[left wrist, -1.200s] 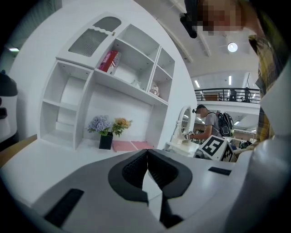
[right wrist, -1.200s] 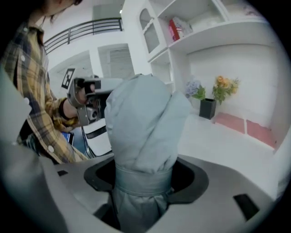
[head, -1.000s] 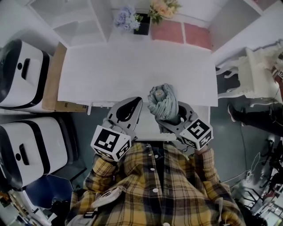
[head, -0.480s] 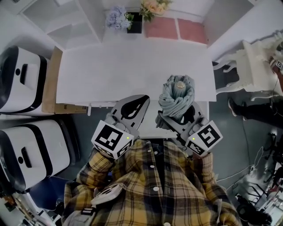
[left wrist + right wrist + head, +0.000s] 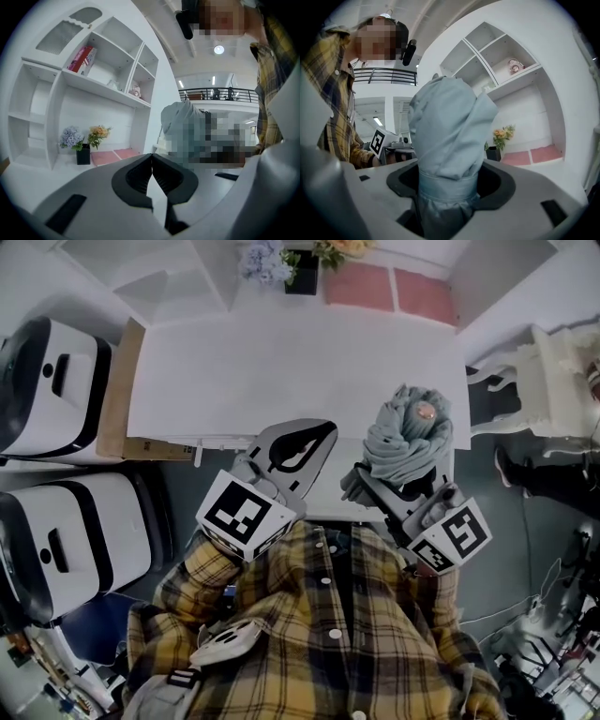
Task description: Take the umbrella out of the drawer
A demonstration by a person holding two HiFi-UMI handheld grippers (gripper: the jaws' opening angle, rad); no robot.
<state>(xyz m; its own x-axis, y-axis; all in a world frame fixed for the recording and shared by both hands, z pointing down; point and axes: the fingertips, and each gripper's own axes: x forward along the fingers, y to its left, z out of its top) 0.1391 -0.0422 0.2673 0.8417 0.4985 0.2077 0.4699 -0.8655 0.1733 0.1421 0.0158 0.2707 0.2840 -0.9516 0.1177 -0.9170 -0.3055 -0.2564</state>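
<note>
A white desk is filling the middle of the head view. At its 12 o'clock end a black vase of flowers is standing. Toward 3 o'clock from the vase, two pink mats are lying side by side under a white shelf unit.

- Your head camera looks steeply down past your plaid shirt onto the white table from well above.
- The camera on your left hand-held gripper sits just behind its jaws, tilted up across the table toward the white shelf unit.
- The one on your right hand-held gripper faces the same shelves, with the grey umbrella filling its middle, very near.
- All three views share the flowers at the table's far edge.
</note>
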